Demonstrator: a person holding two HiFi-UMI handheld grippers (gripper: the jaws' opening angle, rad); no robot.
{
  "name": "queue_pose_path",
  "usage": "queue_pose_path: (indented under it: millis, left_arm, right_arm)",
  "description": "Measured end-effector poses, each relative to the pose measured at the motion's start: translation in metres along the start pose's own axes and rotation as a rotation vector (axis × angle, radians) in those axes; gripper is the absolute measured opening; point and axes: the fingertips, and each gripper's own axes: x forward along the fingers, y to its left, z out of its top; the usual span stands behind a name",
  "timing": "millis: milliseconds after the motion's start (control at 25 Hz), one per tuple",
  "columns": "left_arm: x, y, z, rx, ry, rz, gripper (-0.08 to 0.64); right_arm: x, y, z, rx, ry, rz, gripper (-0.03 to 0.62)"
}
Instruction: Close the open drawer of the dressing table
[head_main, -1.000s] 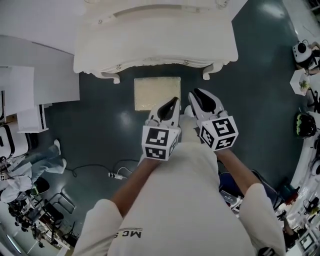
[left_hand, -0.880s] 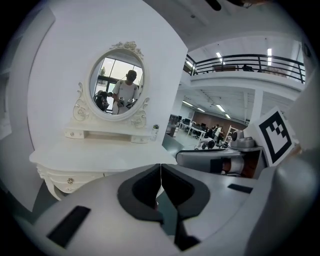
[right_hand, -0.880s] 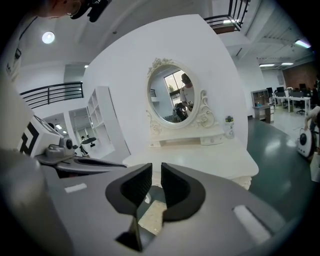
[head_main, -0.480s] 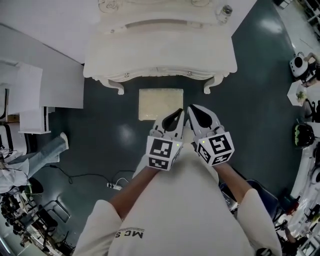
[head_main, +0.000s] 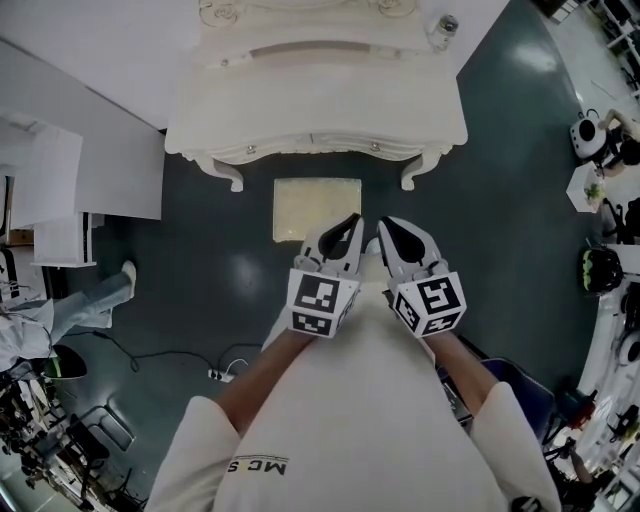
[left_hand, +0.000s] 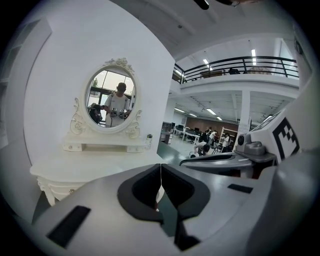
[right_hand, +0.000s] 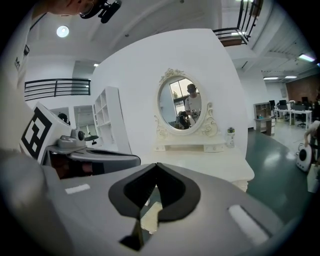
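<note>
The white dressing table (head_main: 315, 100) stands at the top of the head view. Its drawer front (head_main: 315, 150), with two small knobs, looks flush with the table's curved front edge. My left gripper (head_main: 351, 220) and right gripper (head_main: 384, 224) hover side by side over the floor in front of the table, touching nothing. Both point towards the table. In the left gripper view the left gripper (left_hand: 160, 165) is shut and empty, with the oval mirror (left_hand: 111, 100) ahead. The right gripper (right_hand: 156, 164) is also shut and empty, facing the mirror (right_hand: 182, 106) and tabletop (right_hand: 210, 161).
A cream padded stool (head_main: 317, 208) sits on the dark floor between the table and my grippers. A white shelf unit (head_main: 60, 195) stands at the left, and a person (head_main: 55, 315) is below it. Cables (head_main: 215, 375) lie on the floor. A small bottle (head_main: 441, 26) stands on the tabletop.
Both grippers have lifted a little and drawn closer together. The right gripper's jaws have closed. The table now sits slightly lower in the head view.
</note>
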Motion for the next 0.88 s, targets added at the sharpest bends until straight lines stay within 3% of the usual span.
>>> queue_pose_path:
  millis: [880]
  left_arm:
    - [-0.021, -0.008, -0.012, 0.005, 0.012, -0.032, 0.011]
  right_arm:
    - [-0.016, 0.012, -0.012, 0.026, 0.005, -0.028, 0.002]
